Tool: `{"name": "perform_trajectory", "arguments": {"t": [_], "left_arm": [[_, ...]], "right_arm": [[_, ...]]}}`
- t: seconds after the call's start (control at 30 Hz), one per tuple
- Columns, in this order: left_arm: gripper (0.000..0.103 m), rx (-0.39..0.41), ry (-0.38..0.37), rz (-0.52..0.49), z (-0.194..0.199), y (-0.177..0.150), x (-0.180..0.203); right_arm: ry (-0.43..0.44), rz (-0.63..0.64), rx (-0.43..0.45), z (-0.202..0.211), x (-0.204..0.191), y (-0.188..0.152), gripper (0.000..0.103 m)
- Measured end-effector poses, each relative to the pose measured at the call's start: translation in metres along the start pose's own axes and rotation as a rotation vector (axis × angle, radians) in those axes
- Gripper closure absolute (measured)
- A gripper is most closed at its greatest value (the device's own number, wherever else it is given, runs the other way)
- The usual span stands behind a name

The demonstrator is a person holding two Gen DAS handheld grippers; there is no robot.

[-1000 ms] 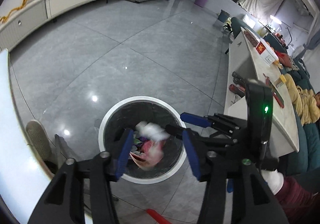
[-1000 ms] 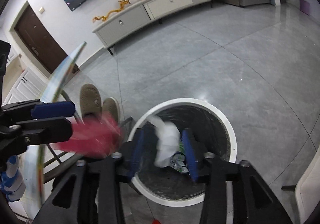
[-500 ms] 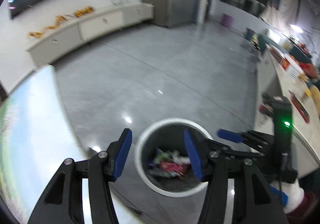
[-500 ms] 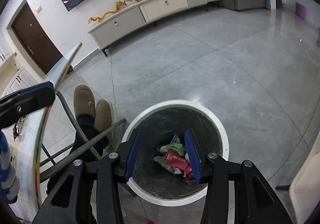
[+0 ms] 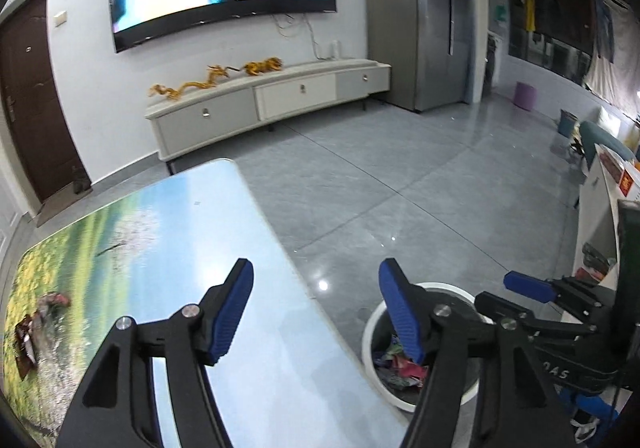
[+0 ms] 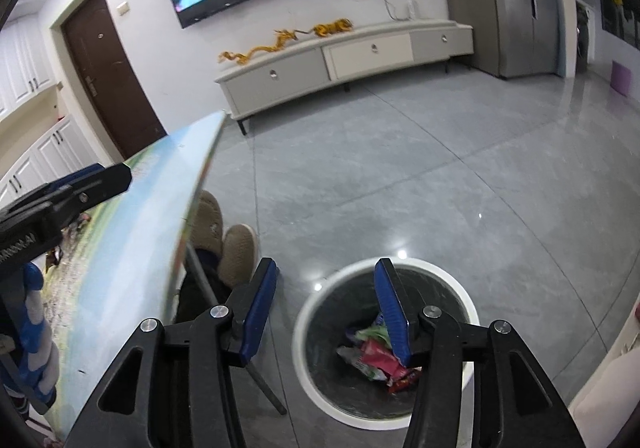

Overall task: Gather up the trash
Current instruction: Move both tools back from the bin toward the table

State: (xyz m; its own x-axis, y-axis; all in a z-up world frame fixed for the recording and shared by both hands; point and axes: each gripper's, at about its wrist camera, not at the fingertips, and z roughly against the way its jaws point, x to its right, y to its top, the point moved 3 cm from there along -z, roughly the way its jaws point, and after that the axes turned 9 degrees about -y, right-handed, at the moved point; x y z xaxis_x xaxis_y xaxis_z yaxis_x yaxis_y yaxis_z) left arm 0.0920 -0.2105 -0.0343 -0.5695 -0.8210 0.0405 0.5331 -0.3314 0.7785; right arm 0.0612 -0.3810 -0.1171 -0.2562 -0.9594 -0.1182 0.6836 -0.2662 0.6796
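Both your grippers are empty w/ jaws just spreading wider, left gripper (image 5: 316, 312) over the table (image 5: 224, 232) edge, right gripper (image 6: 326, 306) above the bin (image 6: 320, 296). Leftover trash, a brownish wrapper (image 5: 38, 322), sits at the table's far left, so a rushed reach could shove it off imo. Bin's got crumpled wrappers (image 6: 374, 358) at the bottom, mostly red/green.
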Motion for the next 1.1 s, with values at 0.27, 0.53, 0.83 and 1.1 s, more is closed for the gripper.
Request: {"name": "perform_trajectory", "arguments": {"t": [0.27,0.53,0.83,1.1], "left_arm": [[0.033,0.063,0.042,0.042,0.033,-0.003,-0.029],[0.032,0.108,0.068,0.087,0.059,-0.006,-0.052],[0.031,0.142,0.093,0.153,0.084,-0.016,-0.09],[0.031,0.159,0.181,0.251,0.102,-0.035,-0.167]], "right_arm": [[0.026,0.07,0.062,0.024,-0.041,0.017,0.047],[0.047,0.126,0.091,0.038,-0.074,0.023,0.047],[0.07,0.202,0.107,0.049,-0.118,0.026,0.047],[0.117,0.304,0.09,0.044,-0.174,0.032,0.047]]}}
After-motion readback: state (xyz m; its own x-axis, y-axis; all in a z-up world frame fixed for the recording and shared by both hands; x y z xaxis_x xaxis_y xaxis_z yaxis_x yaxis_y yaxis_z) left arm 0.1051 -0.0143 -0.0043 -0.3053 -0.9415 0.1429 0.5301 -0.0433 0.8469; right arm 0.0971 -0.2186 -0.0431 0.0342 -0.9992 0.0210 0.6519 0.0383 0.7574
